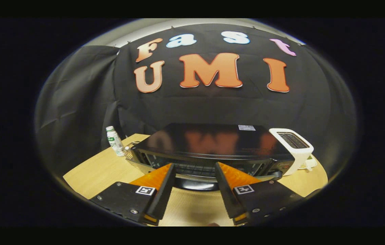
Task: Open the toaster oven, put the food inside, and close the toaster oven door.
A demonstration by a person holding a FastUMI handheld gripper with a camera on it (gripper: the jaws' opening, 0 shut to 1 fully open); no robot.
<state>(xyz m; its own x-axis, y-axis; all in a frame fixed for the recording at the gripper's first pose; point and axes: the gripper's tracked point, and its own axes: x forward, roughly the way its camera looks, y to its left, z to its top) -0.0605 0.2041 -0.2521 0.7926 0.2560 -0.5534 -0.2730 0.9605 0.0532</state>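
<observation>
The black toaster oven (pixel 209 139) stands on the wooden table (pixel 104 170), just beyond my fingers. Its front faces me, and a wire rack (pixel 192 169) shows behind a silver strip along the front's lower edge. The door seems to be tipped down toward me, though I cannot tell for sure. A dark rounded part (pixel 192 184), probably the door handle, lies just under the fingertips. My gripper (pixel 194 166) is open, its fingers spread wide in front of the oven's middle with nothing between them.
A white slot toaster (pixel 293 143) stands against the oven's right side, with a small pale object (pixel 310 163) beside it. A small white bottle with a green label (pixel 114 140) stands at the oven's left rear. Bare tabletop lies under my fingers.
</observation>
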